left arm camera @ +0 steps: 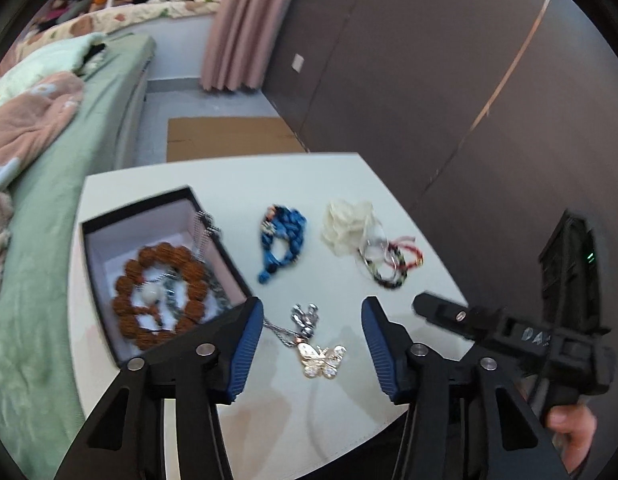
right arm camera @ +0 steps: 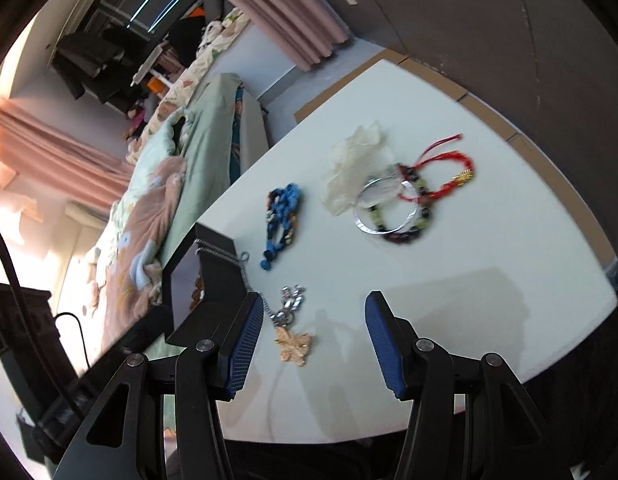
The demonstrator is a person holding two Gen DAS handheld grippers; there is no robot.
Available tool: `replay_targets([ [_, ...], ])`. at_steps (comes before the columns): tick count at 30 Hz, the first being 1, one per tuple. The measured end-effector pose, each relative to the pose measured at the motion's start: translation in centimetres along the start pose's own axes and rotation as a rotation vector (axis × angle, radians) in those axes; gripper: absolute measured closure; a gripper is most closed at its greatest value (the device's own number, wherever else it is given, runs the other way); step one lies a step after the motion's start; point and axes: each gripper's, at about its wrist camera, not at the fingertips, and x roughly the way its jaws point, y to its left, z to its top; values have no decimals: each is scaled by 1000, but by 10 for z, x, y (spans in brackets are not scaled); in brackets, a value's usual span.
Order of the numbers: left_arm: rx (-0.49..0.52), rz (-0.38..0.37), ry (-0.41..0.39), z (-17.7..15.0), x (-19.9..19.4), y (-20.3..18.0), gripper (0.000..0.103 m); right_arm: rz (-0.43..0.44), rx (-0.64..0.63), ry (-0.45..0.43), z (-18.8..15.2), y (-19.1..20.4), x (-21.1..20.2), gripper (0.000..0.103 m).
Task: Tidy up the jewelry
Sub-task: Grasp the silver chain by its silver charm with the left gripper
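Gold butterfly pendant (on a silver chain) lies on the white table between the wide-open, empty left gripper fingers; right gripper likewise gapes empty.

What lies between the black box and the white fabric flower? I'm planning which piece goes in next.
The blue beaded bracelet lies on the white table between the black box and the white fabric flower; both wrist views show it.
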Motion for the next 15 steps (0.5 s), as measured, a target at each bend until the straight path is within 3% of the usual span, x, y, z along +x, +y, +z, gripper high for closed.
replay_targets([
  [15, 142, 112, 132, -7, 72, -30, 52, 11, 81, -1, 8, -44, -20, 49],
])
